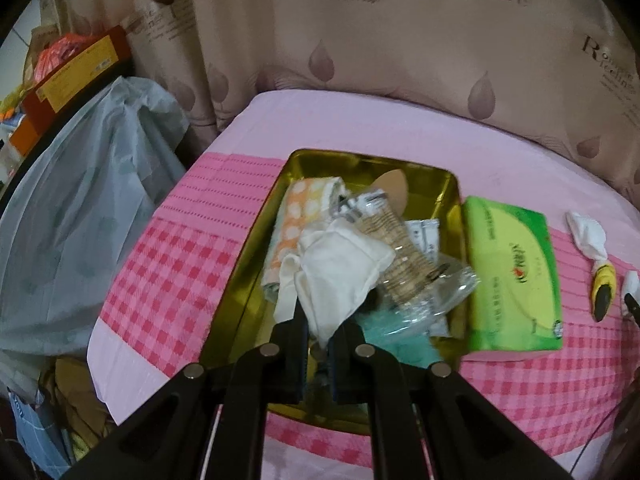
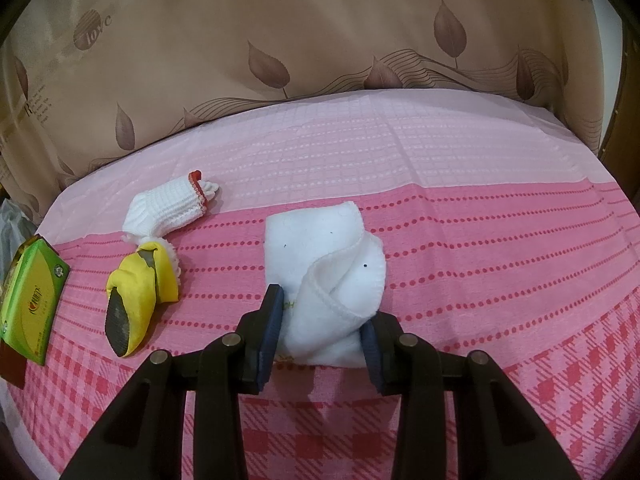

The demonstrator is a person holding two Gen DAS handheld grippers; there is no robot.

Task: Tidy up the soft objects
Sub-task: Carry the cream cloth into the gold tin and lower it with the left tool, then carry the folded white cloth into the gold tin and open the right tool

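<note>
Soft objects lie in two groups on the pink checked bedcover (image 2: pixel 460 208). Left wrist view: my left gripper (image 1: pixel 320 344) is closed on a corner of a cream cloth (image 1: pixel 340 272), which hangs over the gold metal tray (image 1: pixel 240 280). Already in the tray are an orange dotted towel (image 1: pixel 300 216), a clear plastic packet (image 1: pixel 420 280) and a teal item, partly hidden. A green tissue pack (image 1: pixel 512 272) lies just beside the tray's right wall. Right wrist view: my right gripper (image 2: pixel 320 340) is narrowed around a folded white towel (image 2: pixel 328 276) resting on the bedcover, with both pads pressing its sides. Near the towel, to its left, lies a white knit work glove with yellow coated fingers (image 2: pixel 152 256). A leaf-print curtain (image 2: pixel 320 40) hangs behind the bed.
</note>
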